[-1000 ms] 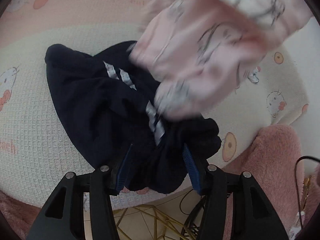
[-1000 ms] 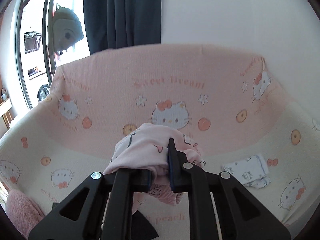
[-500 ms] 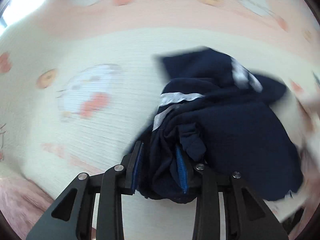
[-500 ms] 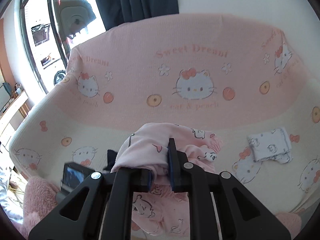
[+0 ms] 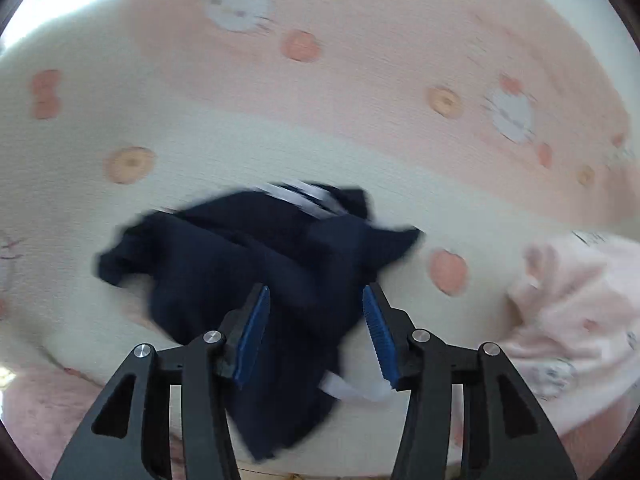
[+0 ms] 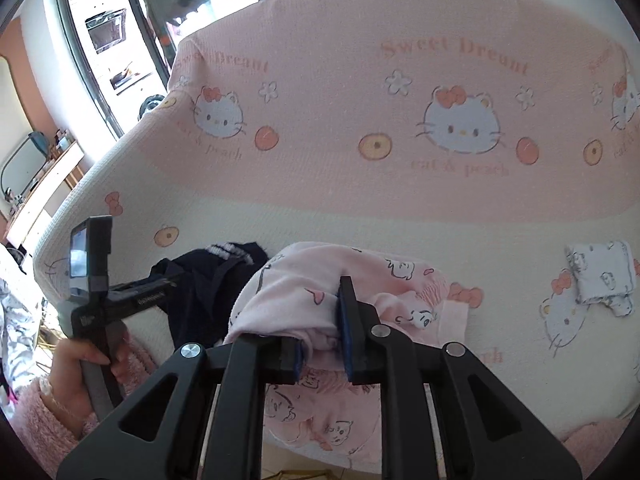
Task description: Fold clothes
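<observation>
While the right gripper (image 6: 322,334) pinches the pink garment (image 6: 296,292) above the sofa cover (image 6: 360,216), the left gripper's (image 5: 316,320) jaws have just been opening, apparently clear of the blurred navy garment (image 5: 256,256) between them.

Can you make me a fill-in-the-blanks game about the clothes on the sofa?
1. The right gripper is pinching the ____ garment.
2. The dark garment under the open left gripper is coloured ____.
3. The sofa cover is printed with cats and ____.
4. A small folded white cloth lies on the seat to the ____ of the pink garment.

Missing words: pink; navy; peaches; right
</observation>
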`<state>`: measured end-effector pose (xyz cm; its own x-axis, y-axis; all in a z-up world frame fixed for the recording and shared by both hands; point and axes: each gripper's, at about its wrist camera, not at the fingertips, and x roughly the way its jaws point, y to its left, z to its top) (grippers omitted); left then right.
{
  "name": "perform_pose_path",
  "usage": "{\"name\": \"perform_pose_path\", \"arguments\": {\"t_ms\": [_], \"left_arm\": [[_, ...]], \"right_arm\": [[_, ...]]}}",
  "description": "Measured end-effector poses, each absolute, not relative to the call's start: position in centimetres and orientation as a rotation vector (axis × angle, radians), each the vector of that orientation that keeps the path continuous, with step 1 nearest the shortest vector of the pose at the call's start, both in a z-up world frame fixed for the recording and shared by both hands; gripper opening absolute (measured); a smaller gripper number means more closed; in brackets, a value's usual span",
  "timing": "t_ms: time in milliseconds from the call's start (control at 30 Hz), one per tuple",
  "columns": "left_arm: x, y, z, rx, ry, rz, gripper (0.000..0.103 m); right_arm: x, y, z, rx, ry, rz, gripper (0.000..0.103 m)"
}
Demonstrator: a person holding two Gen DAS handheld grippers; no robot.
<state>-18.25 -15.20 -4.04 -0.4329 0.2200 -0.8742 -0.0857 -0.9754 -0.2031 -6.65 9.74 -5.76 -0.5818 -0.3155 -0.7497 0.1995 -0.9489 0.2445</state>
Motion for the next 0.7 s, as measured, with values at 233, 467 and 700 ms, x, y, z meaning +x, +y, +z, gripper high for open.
{"name": "perform_pose_path", "arguments": {"t_ms": [233, 467, 700], "left_arm": [[-19.2, -14.2, -8.4, -1.902, 0.171, 2.559, 0.046], [-19.1, -19.0, -1.6, -1.793, -0.092, 2.767, 0.045], [-11.9, -8.1, 0.6, -1.494, -0.278, 2.321, 0.052]], "right_arm": [[-5.4, 10.6, -7.4, 1.317, -0.252, -2.492, 0.015], [-5.8, 13.2, -1.7, 1.101, -0.330, -2.546, 0.015], [-7.4, 11.7, -2.9, 1.287, -0.246, -2.579, 0.060]]}}
